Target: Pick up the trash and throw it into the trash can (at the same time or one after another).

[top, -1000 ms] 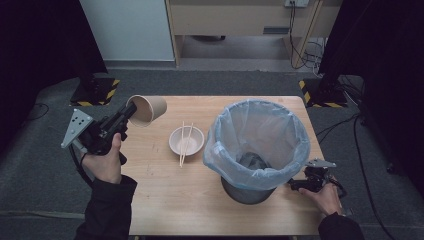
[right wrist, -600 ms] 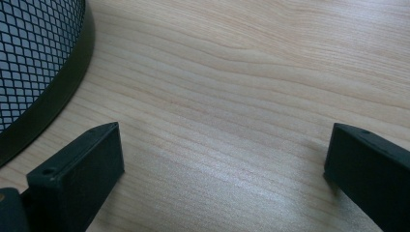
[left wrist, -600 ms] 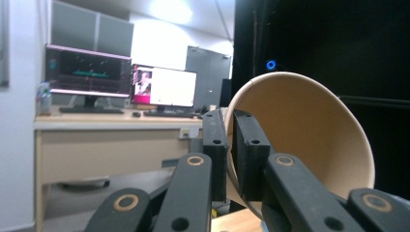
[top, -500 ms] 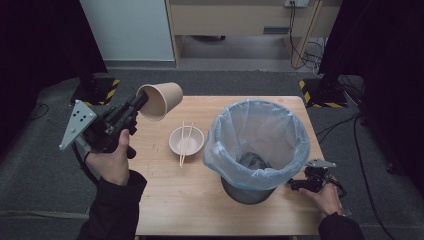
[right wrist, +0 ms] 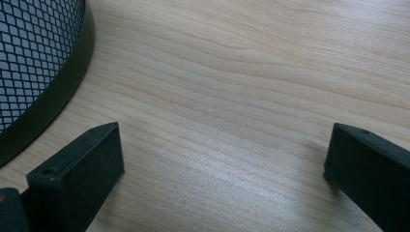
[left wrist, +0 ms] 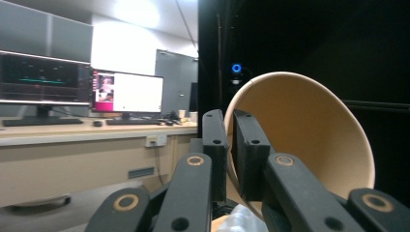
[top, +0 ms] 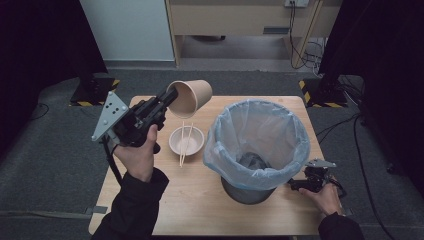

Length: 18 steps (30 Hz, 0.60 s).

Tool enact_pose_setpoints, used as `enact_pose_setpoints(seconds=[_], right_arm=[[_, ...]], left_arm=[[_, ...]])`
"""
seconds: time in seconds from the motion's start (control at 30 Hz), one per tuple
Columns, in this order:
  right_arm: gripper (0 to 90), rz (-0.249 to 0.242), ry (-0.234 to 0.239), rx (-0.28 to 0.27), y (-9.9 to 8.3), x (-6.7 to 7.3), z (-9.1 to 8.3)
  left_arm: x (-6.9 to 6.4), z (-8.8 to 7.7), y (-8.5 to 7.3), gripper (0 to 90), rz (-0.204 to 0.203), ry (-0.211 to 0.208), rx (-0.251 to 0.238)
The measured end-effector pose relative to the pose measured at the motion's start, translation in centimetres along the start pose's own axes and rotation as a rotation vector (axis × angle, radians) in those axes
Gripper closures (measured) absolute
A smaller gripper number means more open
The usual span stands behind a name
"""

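Paper cup (top: 190, 96), brown and single, hangs in the air above the table's (top: 200, 200) far-left part, at about eleven o'clock from the bin (top: 257, 145), pinched by its rim in the left gripper (top: 167, 100). In the left gripper view the two jaws stand nearly together with the cup's wall (left wrist: 309, 140) between them, one inside the mouth and one outside; a rim grip like this probably leaves the cup free to be tipped or dropped into the bin. It lies on its side, mouth toward the hand. Below it sits one white bowl (top: 186, 141) with two chopsticks (top: 183, 145) across it, at nine o'clock from the one mesh bin lined with a pale blue bag. The right gripper (top: 300, 186) rests low on the table at the bin's four o'clock, jaws wide apart and holding nothing, with bare wood (right wrist: 232, 96) between them, likely parked beside the base (right wrist: 53, 92) to stay clear.
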State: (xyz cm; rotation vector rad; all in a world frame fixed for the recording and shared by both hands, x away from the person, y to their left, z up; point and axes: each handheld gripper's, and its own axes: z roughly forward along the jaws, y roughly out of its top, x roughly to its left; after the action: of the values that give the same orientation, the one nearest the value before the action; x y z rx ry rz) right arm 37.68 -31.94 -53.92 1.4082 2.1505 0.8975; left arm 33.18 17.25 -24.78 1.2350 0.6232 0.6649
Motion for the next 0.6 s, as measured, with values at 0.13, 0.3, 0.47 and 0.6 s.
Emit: enact_pose_setpoints(seconds=[0.13, 0.3, 0.47, 0.6], right_arm=[[0.6, -0.001, 0.000, 0.000, 0.0, 0.0, 0.0], [0.6, 0.003, 0.000, 0.001, 0.0, 0.0, 0.0], [0.6, 0.000, 0.000, 0.000, 0.0, 0.0, 0.0], [0.6, 0.003, 0.000, 0.001, 0.0, 0.0, 0.0]], left_arm=[[-1.3, 1.5, -0.7, 84.1, -0.006, -0.039, 0.014], [-2.3, 3.0, -1.7, 84.1, -0.018, -0.073, 0.040], [-3.2, 4.2, -2.6, 84.1, -0.014, -0.099, 0.075], [-3.9, 5.1, -3.6, 84.1, -0.016, -0.126, 0.111]])
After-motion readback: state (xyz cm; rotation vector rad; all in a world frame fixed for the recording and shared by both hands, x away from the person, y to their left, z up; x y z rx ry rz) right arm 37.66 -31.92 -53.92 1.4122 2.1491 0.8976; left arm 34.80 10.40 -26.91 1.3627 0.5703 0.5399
